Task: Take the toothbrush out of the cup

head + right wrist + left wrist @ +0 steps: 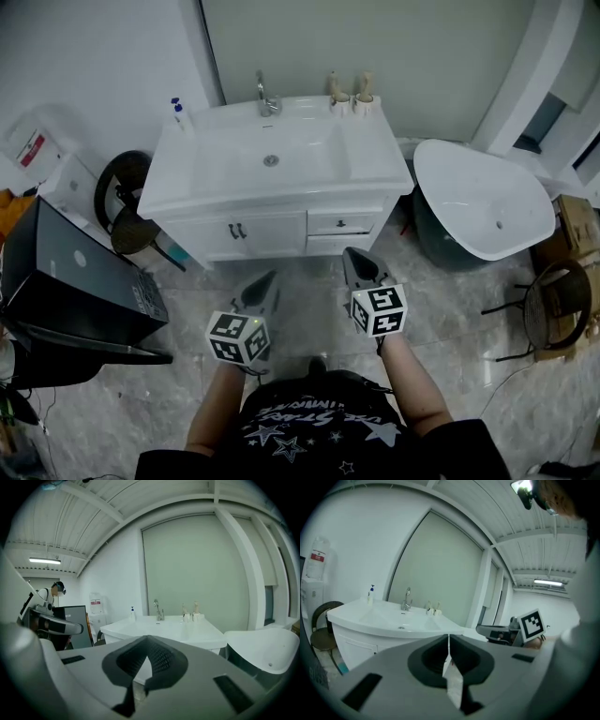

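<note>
- Toothbrush handles (367,82), pale and upright, stand one apiece in two small white cups (364,103). The cups sit at the back right corner of the white vanity table (375,171), just right of the chrome tap (267,101).
- Left claw (264,284) is clenched on nothing, and the right claw (362,265) likewise has its jaws pressed together and empty (each claw's own view confirms it).
- Both hang low over the grey marbled floor (309,305), well apart from the cups, so the step in hand is the approach.
- The right claw is on the cups' side, so I would lead with it, release its jaws early and descend onto one handle.
- Pinch above the rim and lift straight up, since a sideways tug would likely tip the light cup.
- Which brush is meant, I cannot tell.
</note>
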The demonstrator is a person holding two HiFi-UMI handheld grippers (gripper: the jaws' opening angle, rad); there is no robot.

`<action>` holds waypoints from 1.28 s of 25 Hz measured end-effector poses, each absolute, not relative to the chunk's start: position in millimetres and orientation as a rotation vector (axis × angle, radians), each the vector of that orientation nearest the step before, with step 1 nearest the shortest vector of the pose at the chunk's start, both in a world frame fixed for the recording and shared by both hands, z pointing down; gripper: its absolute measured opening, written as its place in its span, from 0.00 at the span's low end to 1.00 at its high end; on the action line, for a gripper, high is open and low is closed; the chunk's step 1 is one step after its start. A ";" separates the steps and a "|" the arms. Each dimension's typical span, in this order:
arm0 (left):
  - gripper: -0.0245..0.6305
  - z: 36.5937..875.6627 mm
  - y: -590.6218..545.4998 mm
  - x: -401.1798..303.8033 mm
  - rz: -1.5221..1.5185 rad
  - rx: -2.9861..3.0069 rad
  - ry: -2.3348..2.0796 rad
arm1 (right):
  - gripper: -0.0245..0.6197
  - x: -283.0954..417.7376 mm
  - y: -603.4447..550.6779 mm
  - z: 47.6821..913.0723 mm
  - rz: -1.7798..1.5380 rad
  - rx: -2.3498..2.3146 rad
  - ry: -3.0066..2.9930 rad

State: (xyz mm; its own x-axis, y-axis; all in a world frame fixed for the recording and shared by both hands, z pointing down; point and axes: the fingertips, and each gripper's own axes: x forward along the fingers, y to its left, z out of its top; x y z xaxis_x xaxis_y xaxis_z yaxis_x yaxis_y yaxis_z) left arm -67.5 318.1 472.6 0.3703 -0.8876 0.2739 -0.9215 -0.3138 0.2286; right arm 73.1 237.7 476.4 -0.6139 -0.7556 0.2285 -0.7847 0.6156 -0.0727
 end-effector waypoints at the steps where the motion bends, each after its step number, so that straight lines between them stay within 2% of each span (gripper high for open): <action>1: 0.07 472.9 318.0 -66.7 0.142 2.291 -1.588 | 0.06 73.8 237.6 476.5 0.253 1.279 -2.672; 16: 0.07 480.0 297.1 -63.7 0.153 2.246 -1.616 | 0.06 102.9 201.8 496.7 0.436 1.385 -2.640; 32: 0.07 490.9 177.1 -86.3 0.138 2.278 -1.529 | 0.06 79.2 98.1 507.2 0.385 1.402 -2.563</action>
